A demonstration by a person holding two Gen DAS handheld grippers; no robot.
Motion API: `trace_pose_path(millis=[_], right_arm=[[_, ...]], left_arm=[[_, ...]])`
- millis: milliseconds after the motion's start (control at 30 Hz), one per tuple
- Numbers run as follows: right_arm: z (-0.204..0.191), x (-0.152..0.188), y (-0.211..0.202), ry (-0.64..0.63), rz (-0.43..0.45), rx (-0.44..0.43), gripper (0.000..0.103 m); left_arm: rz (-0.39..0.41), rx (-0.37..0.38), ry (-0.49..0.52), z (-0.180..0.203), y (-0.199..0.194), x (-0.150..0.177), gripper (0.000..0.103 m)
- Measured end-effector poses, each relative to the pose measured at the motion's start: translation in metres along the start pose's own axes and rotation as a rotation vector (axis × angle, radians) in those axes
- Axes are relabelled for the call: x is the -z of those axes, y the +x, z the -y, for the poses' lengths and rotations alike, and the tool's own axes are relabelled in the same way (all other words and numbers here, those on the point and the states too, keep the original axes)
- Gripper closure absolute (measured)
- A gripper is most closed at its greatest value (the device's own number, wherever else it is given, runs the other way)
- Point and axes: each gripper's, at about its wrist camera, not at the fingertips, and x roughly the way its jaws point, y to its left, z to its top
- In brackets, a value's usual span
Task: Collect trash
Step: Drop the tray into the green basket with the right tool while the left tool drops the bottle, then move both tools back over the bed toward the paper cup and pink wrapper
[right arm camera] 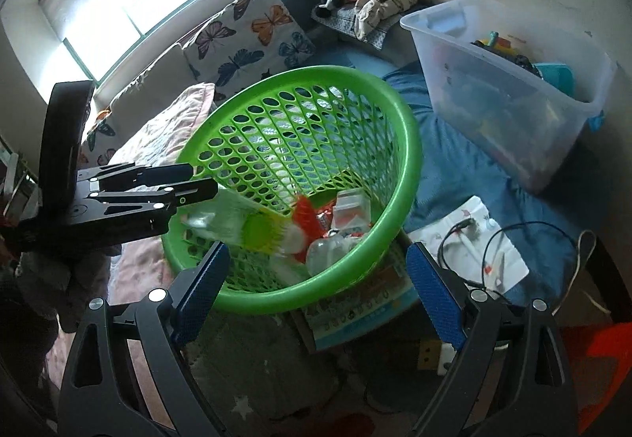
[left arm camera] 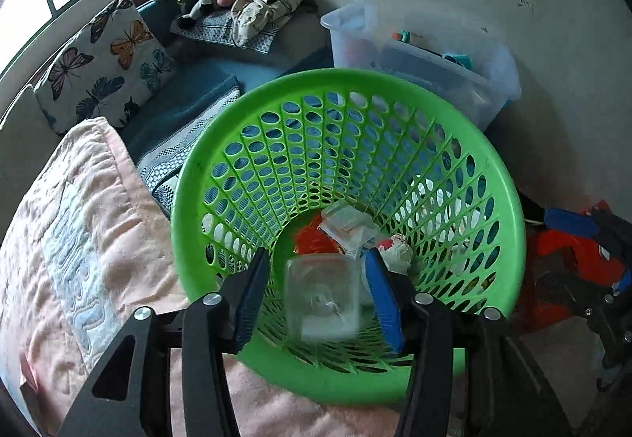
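A round green mesh basket (left arm camera: 509, 200) (right arm camera: 410, 168) stands on the bed and holds an orange-red wrapper (left arm camera: 312, 239), a clear plastic package (left arm camera: 347, 223) and crumpled white paper (left arm camera: 399, 251). My left gripper (left arm camera: 316, 259) hangs over the basket's mouth. Between its blue pads is a clear plastic container (left arm camera: 324, 298), motion-blurred, with a gap on each side, so the pads do not press it. In the right wrist view the left gripper (right arm camera: 197, 184) reaches in from the left, with the blurred container (right arm camera: 237, 223) below its tips. My right gripper (right arm camera: 316, 279) stands open and empty at the basket's near rim.
A clear storage tub (left arm camera: 426, 69) (right arm camera: 513, 81) full of toys sits behind the basket to the right. A pink blanket (left arm camera: 79, 239) and a butterfly pillow (left arm camera: 106, 57) lie to the left. A white sheet with cables (right arm camera: 474, 239) and a booklet (right arm camera: 363, 310) lie beside the basket.
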Motion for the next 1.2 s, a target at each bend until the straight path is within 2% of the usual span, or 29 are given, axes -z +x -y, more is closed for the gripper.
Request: trace_pose_path(millis=[200,500,600,767,900,1200], right_arm=[[-0.013,0.000,-0.006,-0.022,0.011,-0.028,0.013],[-0.052,0.002,-0.015,-0.095,0.014,-0.087,0.013],[-0.066,0.001,-0.015,-0.118,0.010,-0.115,0.013],[-0.091,0.001,-0.010,-0.165,-0.004,-0.152,0.013],[-0.111,0.002,-0.006,-0.200,-0.013,-0.179,0.013],[-0.149,0.004,0.004,-0.269,-0.036,-0.216,0.013]], left_arm=[[0.056,-0.007,-0.060,-0.013,-0.029,0.012,0.053],[0.132,-0.078,-0.146,-0.031,-0.087,0.050,0.052],[0.149,-0.106,-0.184,-0.038,-0.103,0.067,0.046],[0.170,-0.150,-0.242,-0.050,-0.125,0.093,0.045],[0.183,-0.184,-0.286,-0.061,-0.140,0.113,0.040],[0.195,-0.221,-0.377,-0.078,-0.154,0.148,0.031]])
